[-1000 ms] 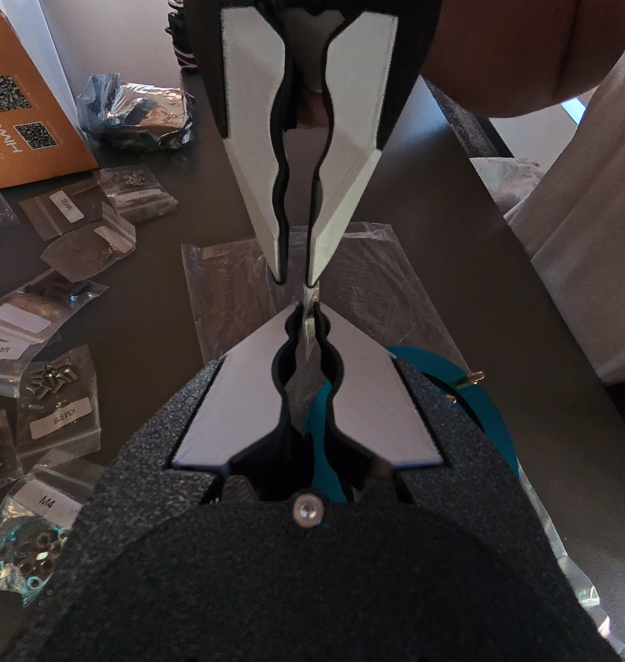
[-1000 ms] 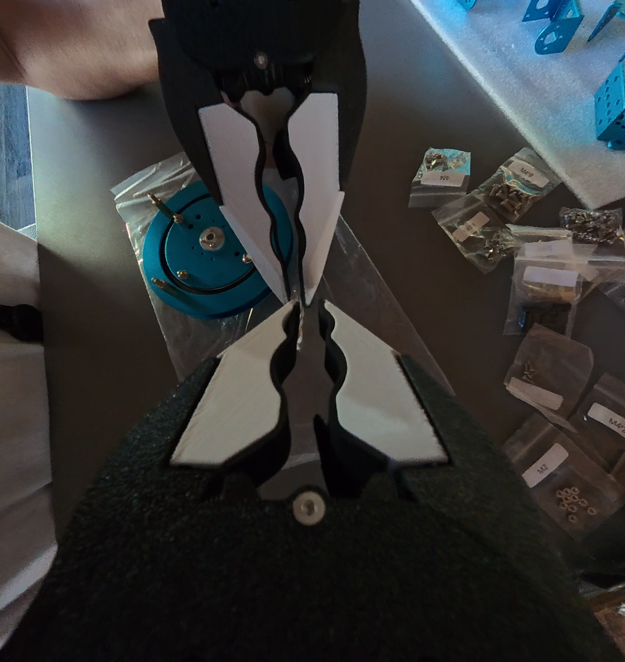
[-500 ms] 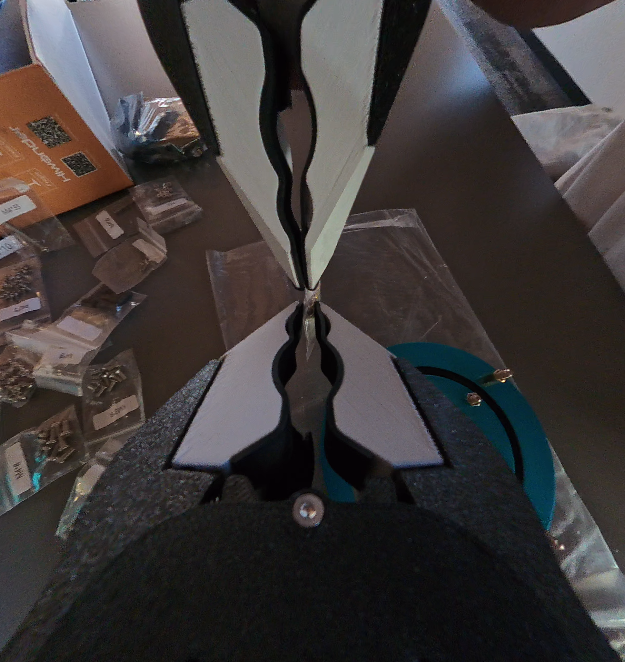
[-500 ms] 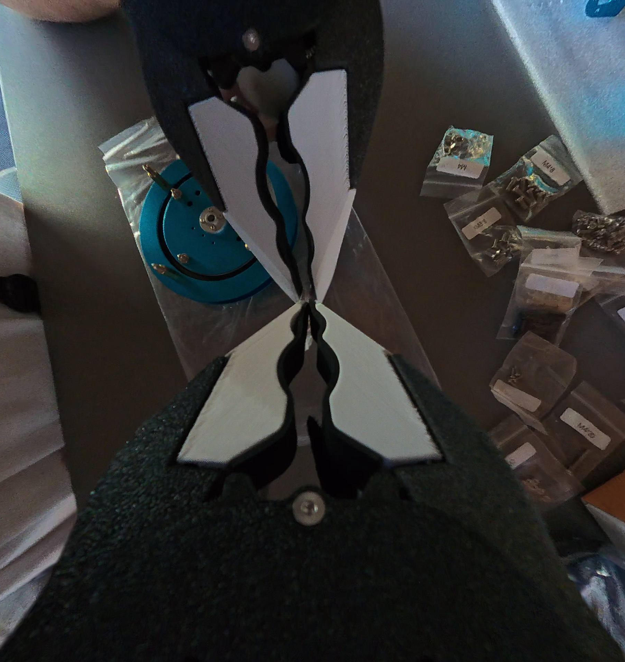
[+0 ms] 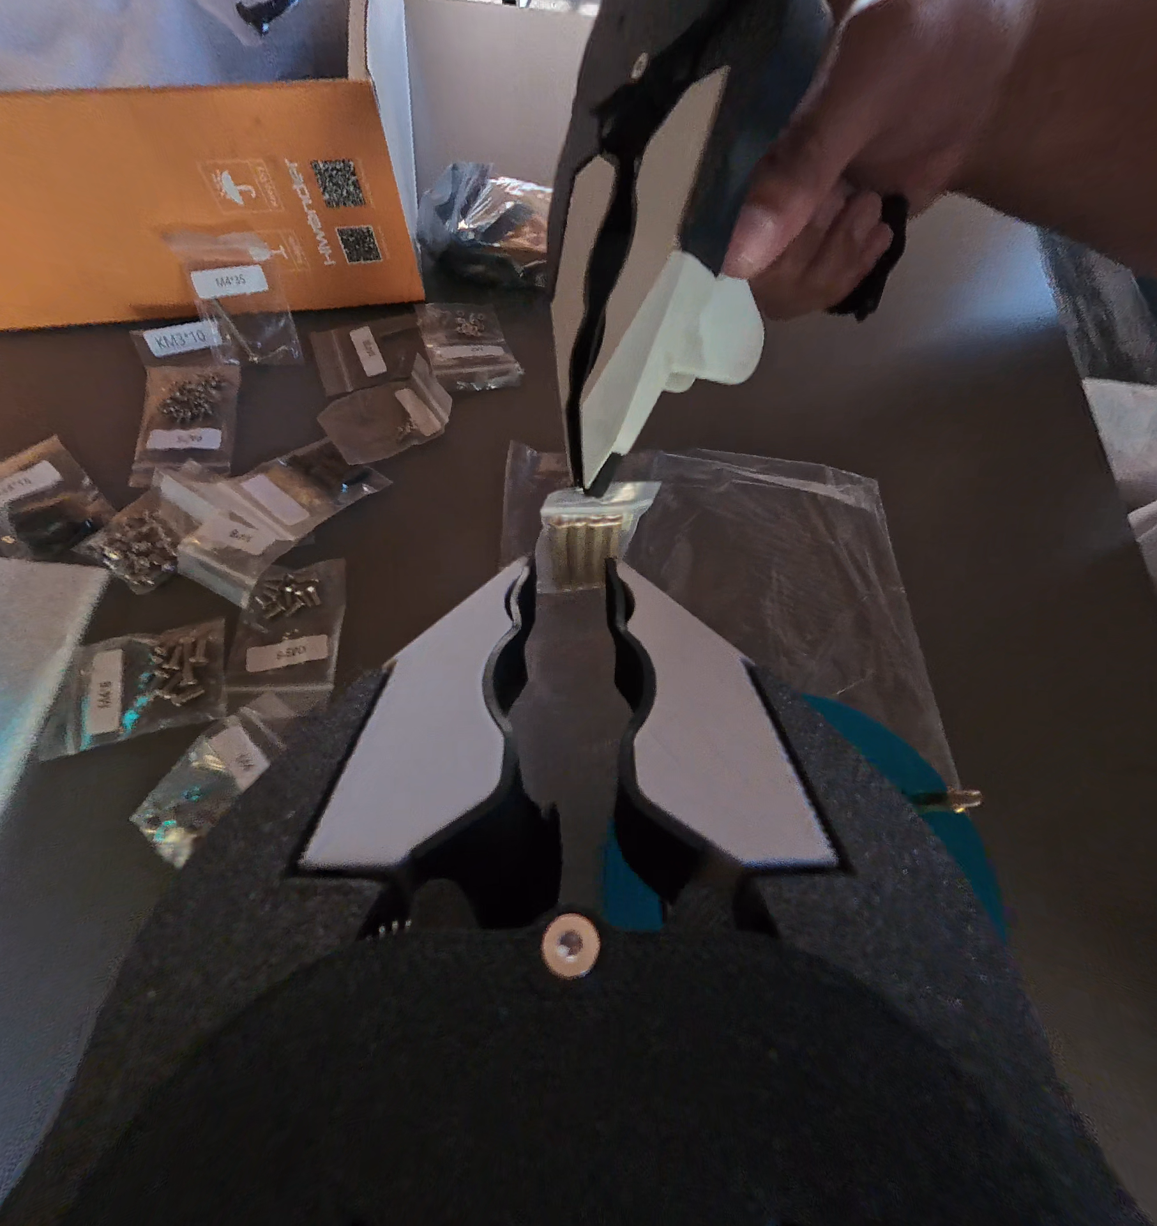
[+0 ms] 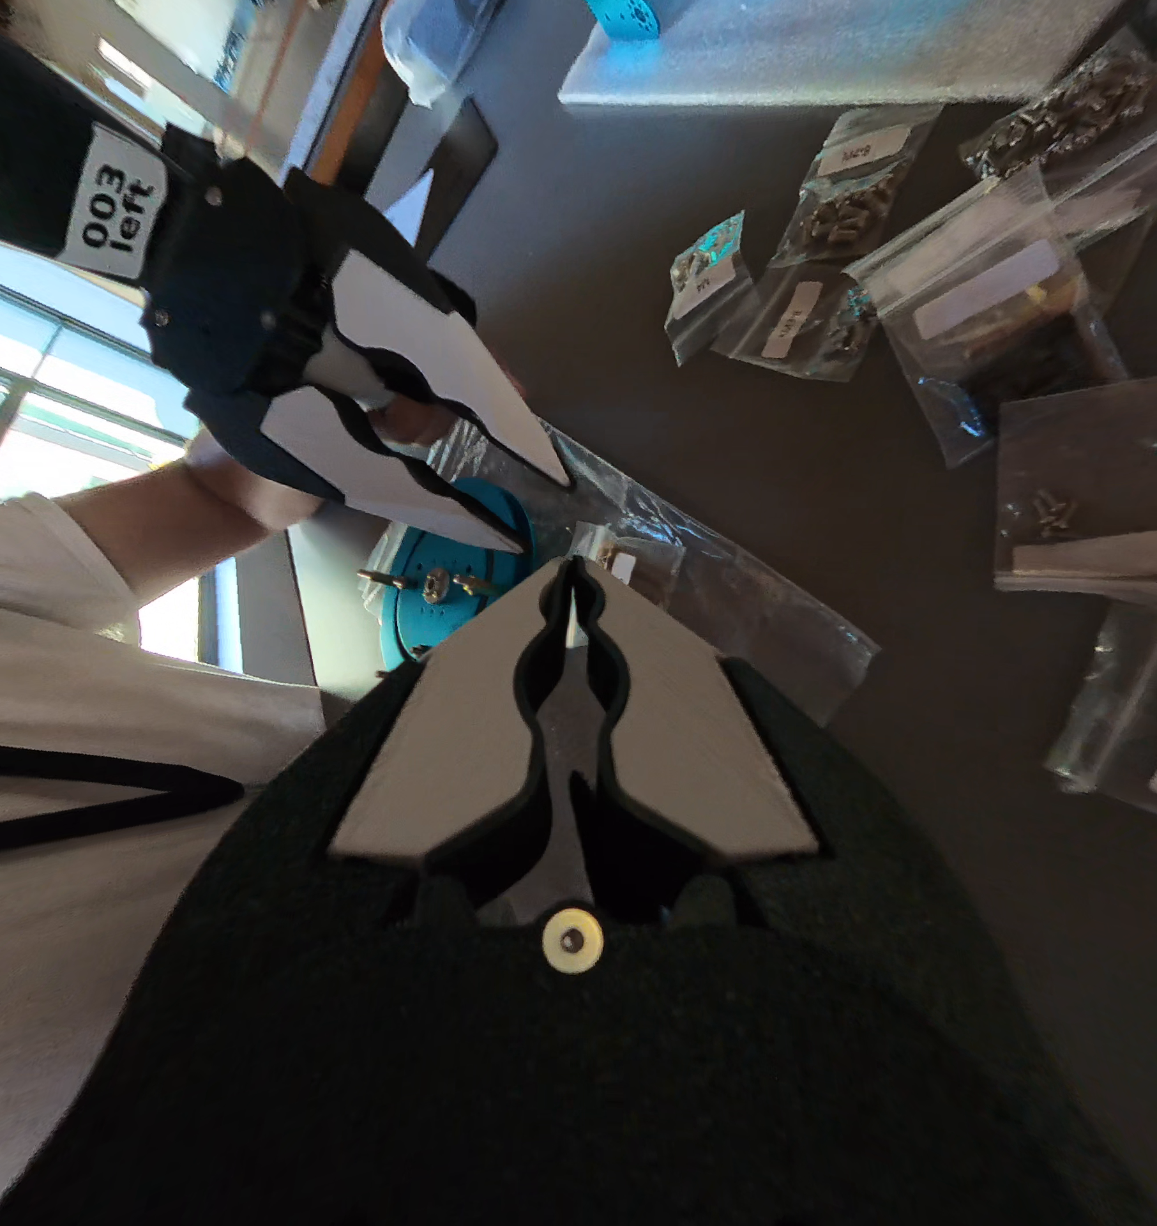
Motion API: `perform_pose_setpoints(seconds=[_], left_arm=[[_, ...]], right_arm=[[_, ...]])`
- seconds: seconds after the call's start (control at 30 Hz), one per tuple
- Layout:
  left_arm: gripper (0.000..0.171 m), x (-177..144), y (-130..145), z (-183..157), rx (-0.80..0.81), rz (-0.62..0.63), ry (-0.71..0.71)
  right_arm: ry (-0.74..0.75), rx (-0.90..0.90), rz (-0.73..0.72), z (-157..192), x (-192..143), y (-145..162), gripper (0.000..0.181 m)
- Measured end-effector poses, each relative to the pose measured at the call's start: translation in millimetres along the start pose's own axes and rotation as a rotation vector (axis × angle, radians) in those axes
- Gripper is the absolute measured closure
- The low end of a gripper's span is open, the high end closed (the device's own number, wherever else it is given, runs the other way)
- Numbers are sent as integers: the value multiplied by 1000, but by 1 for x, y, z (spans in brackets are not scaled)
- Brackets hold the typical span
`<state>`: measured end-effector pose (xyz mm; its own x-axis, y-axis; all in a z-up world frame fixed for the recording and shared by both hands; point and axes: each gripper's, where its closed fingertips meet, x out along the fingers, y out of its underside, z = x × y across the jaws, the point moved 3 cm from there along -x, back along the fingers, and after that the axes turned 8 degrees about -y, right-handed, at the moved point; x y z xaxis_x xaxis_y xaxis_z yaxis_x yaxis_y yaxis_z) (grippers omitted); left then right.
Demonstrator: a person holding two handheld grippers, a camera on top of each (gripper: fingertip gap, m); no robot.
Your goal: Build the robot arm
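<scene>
Free room and obstructions on the dark table

Bare table (image 5: 960,424) is seen to the right of the flat clear plastic bag (image 5: 795,570), bounded only by white cloth at the edge. The left side is crowded by small labelled screw bags (image 5: 184,411), backed by an orange box (image 5: 164,199). Between the left gripper (image 5: 566,564) and the right gripper (image 5: 586,487), the gap is filled by a small bag of brass parts (image 5: 582,541). A teal disc (image 6: 443,597) with upright brass posts lies close below.

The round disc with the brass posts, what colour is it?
Teal blue disc, seen best in the right wrist view.
</scene>
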<state>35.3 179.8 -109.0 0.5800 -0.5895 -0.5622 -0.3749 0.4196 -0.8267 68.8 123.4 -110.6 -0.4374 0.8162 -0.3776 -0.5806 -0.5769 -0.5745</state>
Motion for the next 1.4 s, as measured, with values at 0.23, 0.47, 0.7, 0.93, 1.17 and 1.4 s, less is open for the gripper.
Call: perform_pose_setpoints(seconds=[0.23,0.47,0.7,0.93,1.17,1.4], left_arm=[[153,4,-7,-12,-233,-25,178],[154,13,-3,-12,-249,-3,184],[162,14,-4,-5,-380,24,257],[171,17,-4,0,-473,40,290],[171,15,1,-1,-412,67,271],[171,14,-1,-3,-374,49,267]], right_arm=[[-79,64,-95,4,9,5,181],[-151,152,-182,0,9,7,181],[-208,183,-252,-1,8,8,181],[-205,180,-304,-5,5,8,181],[-94,105,-263,-11,6,13,181],[16,-21,-213,-2,6,11,181]])
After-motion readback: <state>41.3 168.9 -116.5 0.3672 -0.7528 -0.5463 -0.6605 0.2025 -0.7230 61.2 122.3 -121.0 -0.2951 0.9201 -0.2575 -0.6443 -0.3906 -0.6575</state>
